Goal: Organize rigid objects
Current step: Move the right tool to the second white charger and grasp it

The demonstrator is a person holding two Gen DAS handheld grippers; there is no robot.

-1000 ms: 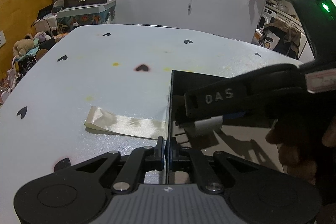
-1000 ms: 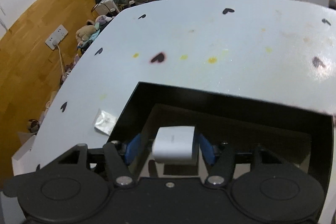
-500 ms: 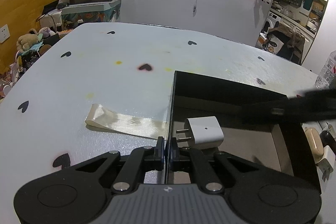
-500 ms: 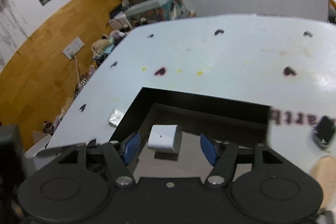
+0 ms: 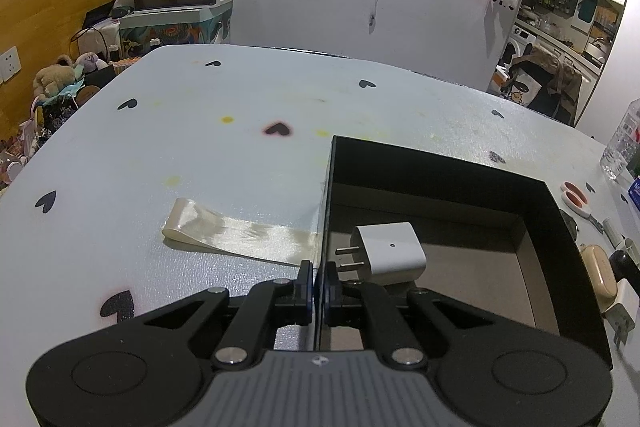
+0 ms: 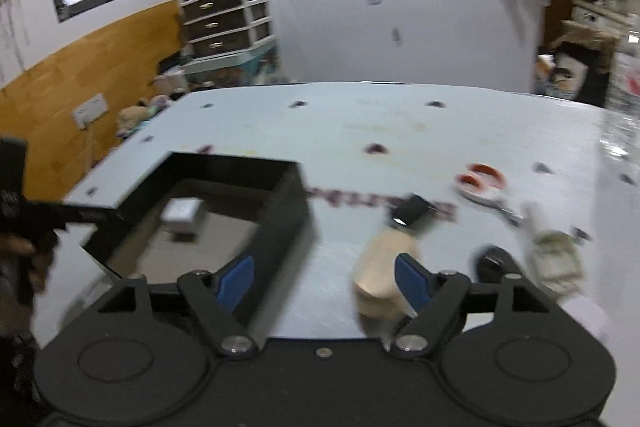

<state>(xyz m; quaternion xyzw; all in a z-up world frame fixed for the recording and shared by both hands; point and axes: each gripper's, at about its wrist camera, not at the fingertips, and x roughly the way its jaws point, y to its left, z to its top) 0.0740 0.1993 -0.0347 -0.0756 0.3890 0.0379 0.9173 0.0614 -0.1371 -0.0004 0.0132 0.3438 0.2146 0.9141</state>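
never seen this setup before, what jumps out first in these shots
The black box on the pale heart-dotted table stands out first, with a white plug adapter lying inside, near its left wall. The left gripper is shut on that wall. To the right of the box, the open right gripper hangs over loose items: a beige case and red-handled scissors.
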